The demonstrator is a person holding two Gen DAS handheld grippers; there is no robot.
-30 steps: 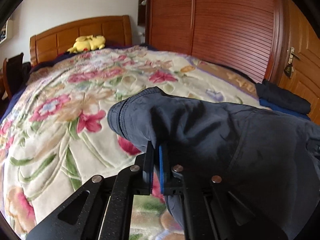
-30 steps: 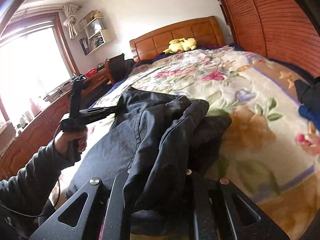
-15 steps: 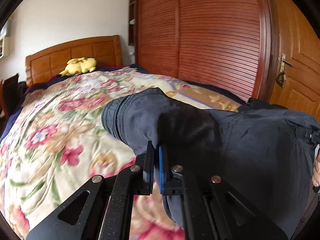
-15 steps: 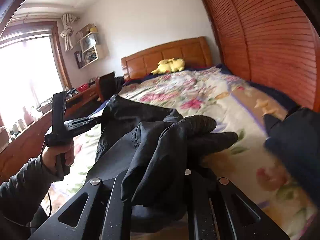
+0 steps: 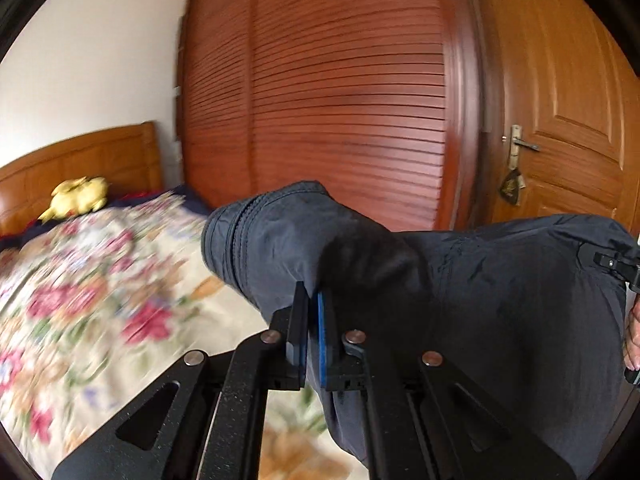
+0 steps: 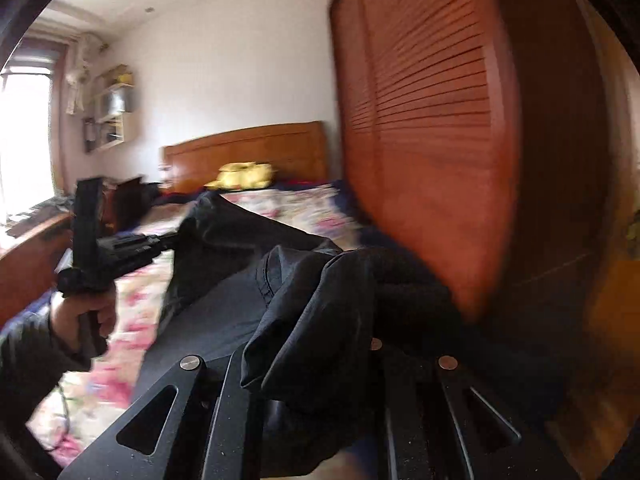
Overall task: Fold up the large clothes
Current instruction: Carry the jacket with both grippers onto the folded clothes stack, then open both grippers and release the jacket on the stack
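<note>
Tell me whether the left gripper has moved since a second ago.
Yes. The left gripper, shut on the dark garment, has risen and swung right: the headboard sank leftward and the wardrobe now fills the view.

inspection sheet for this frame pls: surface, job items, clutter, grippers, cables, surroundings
Surface: bed with floral cover, blurred.
Job's things: dark garment lifted off the bed, stretched between both grippers.
Clutter: yellow plush at the headboard.
Grippers: left gripper shut on a garment edge; right gripper buried in bunched fabric, fingertips hidden.
Cables: nothing seen.
Surroundings: louvred wardrobe, door with handle, wall shelf, bright window.
</note>
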